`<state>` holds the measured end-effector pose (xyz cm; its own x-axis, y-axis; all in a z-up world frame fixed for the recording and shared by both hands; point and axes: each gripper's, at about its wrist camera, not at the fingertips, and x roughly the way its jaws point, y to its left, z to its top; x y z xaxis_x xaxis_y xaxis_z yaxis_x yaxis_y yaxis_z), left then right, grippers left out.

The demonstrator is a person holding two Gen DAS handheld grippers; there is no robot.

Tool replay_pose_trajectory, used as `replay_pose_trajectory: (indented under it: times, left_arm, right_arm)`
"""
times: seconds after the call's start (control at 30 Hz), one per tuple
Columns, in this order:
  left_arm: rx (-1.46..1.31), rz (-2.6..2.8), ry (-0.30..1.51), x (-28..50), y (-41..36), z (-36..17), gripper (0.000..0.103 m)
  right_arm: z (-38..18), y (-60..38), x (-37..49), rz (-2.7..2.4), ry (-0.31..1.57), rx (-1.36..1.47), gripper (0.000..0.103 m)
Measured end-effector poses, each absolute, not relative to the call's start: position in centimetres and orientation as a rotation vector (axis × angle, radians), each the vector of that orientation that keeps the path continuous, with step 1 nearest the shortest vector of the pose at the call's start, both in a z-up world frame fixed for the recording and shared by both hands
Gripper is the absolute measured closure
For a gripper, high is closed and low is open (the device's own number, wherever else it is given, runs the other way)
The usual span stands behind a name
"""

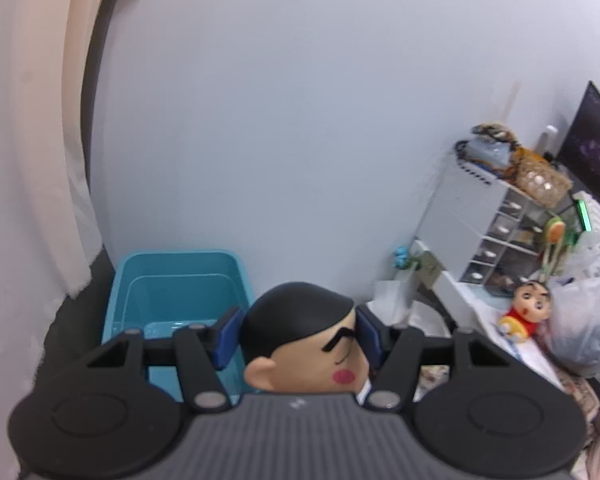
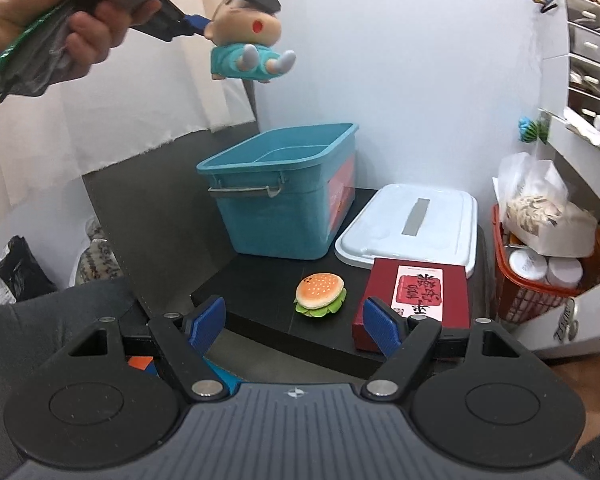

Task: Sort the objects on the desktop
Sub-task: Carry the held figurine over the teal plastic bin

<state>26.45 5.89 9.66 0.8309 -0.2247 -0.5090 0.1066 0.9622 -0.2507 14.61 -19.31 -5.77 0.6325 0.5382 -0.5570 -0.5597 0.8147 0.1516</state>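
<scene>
The left gripper (image 1: 298, 334) clamps the black-haired plastic cartoon figurine (image 1: 300, 340) above the teal plastic bin (image 2: 284, 188). It should release only once centred over the bin. The right gripper (image 2: 296, 324) waits with its jaws apart, near the surface (image 2: 260, 292).

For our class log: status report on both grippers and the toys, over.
Left gripper shut on cartoon figure, held high above teal bin. Right gripper open, empty. Toy burger on black table. Nothing blocking bin.

The flat dark-red rectangular box (image 2: 414, 304) carries a white label with large red Chinese characters and a line of black ones (too distorted to read with certainty). The teal plastic bin (image 2: 284, 204) bears a reddish side sticker, illegible.
</scene>
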Motion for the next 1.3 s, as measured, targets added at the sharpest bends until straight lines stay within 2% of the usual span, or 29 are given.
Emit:
replay_pose_trajectory:
  times: [0.63, 1.3]
  left_arm:
    - [-0.159, -0.038, 0.707, 37.7, 8.5, 3.4, 0.04]
    - [-0.142, 0.019, 0.835, 48.1, 12.0, -1.8, 0.04]
  right_arm:
    - [-9.5, -21.2, 15.2, 0.702, 0.538, -0.001, 0.023]
    - [-13.1, -21.1, 17.9, 0.647, 0.68, 0.011, 0.023]
